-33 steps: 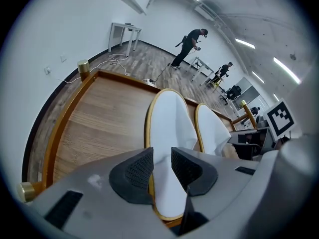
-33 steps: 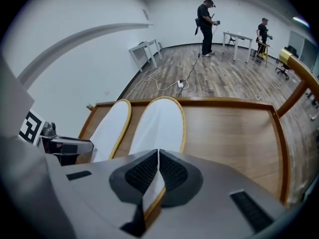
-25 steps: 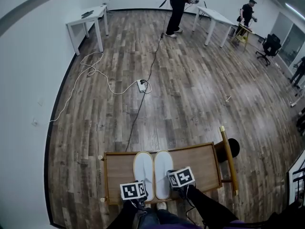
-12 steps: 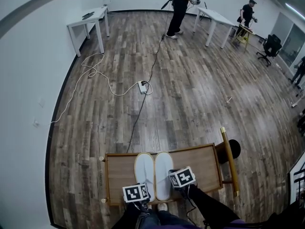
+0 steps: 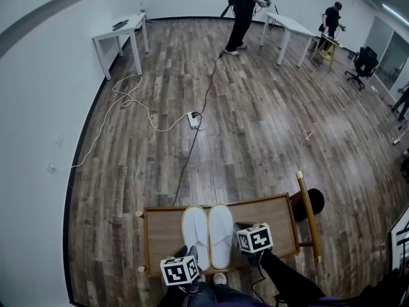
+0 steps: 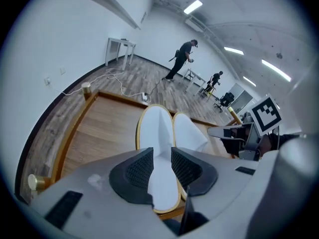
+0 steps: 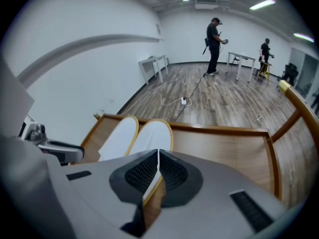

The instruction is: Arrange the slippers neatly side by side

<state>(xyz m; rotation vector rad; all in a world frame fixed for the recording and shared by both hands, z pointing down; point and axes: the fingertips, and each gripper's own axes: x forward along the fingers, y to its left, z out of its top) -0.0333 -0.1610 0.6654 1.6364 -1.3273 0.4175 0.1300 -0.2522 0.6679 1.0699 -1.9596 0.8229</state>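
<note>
My left gripper [image 6: 162,157] has lifted back from the left slipper [image 5: 195,234], jaws apart and pinching nothing. That slipper and the right slipper [image 5: 221,234] lie unmoved, touching side by side on the wooden tray [image 5: 160,232]. My right gripper [image 7: 158,156] has risen too, jaws closed and empty.

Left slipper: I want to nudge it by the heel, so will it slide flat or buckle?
The left slipper looks thin, flat-soled and cloth-topped, so it is probably light and rather floppy; a heel push may bend it. On the smooth wooden tray it would likely slide easily, without rolling or tipping.
</note>
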